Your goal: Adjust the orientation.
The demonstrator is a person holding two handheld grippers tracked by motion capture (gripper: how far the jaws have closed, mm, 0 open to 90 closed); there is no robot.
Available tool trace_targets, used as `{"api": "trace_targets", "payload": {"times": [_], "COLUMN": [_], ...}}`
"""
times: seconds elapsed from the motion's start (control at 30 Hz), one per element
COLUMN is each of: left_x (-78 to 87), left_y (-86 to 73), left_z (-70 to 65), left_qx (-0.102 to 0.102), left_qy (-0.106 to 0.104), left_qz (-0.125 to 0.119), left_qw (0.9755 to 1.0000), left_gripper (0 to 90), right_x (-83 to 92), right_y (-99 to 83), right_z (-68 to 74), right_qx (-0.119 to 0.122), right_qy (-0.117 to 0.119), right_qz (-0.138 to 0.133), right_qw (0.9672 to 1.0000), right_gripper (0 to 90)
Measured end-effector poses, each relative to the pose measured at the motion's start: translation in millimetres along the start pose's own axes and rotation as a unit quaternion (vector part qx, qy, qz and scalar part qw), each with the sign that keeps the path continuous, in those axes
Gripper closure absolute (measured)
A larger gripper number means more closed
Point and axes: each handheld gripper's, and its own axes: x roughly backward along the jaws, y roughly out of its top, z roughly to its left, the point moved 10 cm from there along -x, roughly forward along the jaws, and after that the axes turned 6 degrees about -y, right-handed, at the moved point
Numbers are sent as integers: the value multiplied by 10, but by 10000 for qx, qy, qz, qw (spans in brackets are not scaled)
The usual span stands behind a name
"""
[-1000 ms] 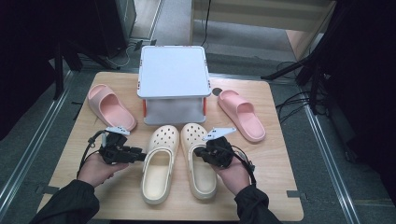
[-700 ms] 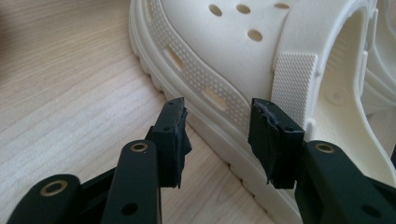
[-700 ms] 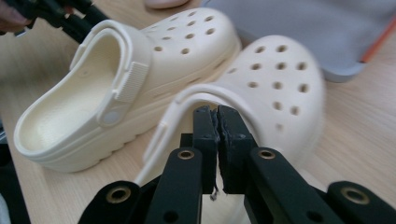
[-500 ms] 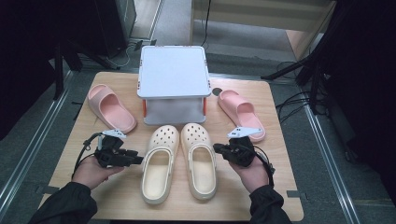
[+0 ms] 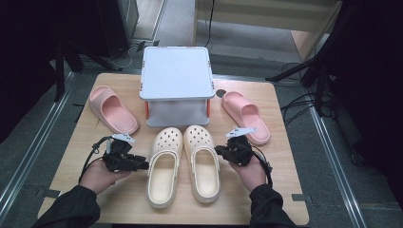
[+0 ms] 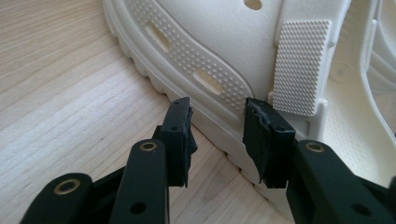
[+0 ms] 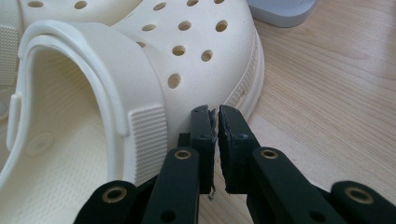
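High view: a wooden table (image 5: pixel 285 199) bears a pair of cream clogs side by side, toes towards a grey lidded box (image 5: pixel 176 73); all places below are given relative to that box.
Left clog (image 5: pixel 163 166): in front of the box, on the person's side, under its left half.
Right clog (image 5: pixel 203 161): in front of the box, under its right half, touching or nearly touching the left clog.
Pink slides: one (image 5: pixel 113 109) left of the box, one (image 5: pixel 245 116) right of it, both apart from the clogs.
Left gripper (image 5: pixel 142 165): lies level at the outer flank of the left clog, in front of and left of the box.
Left jaws: apart, and they have just been closing; in the left gripper view the clog's ridged sole edge (image 6: pixel 205 105) lies in the gap beyond the tips, the pads not yet pressing on it.
Right gripper (image 5: pixel 218 151): at the outer flank of the right clog, in front of and right of the box.
Right jaws: almost together, nothing between them; in the right gripper view the tips meet the clog's side wall (image 7: pixel 187 88) below its holes, contact uncertain.
Step in hand: by judgement, both grippers flank the pair to square or shift it.
Next move: likely the left jaws finish onto the sole edge; the right presses inward, kept low so the clog does not tip.
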Motion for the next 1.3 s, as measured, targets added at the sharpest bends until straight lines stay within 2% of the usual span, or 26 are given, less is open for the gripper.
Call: {"api": "trace_targets", "payload": {"times": [0.27, 0.37, 0.53, 0.8, 0.93, 1.03, 1.13, 1.3], "left_x": [-93, -111, -122, -158, -133, -111, -21, 66], "left_y": [47, 62, 70, 91, 78, 79, 119, 176], "left_z": [-84, -98, -106, -145, -128, -111, -91, -91], "left_qx": [-75, -79, -95, -13, -110, -154, -87, -111], "left_qy": [-155, -193, -238, -353, -289, -213, -196, -149], "left_qz": [5, -14, 1, -6, 80, 96, -24, -147], "left_qw": [9999, 9998, 9997, 9994, 9995, 9996, 9998, 9997], "left_gripper": [615, 623, 637, 645, 654, 668, 699, 737], "right_x": [-30, -44, -68, -85, -79, -41, 46, 156], "right_y": [5, 8, 24, 48, 38, 66, 118, 172], "right_z": [22, 25, -4, -62, -65, -75, -83, -57], "right_qx": [-19, -142, -203, -289, -273, -236, -296, -384], "right_qy": [36, 70, 44, -22, -45, -92, -105, -2], "right_qz": [5, -16, -66, -128, -94, -182, -344, -534], "right_qw": [10000, 9999, 9998, 9995, 9996, 9995, 9989, 9978], "right_gripper": [859, 860, 860, 861, 846, 812, 787, 749]}}
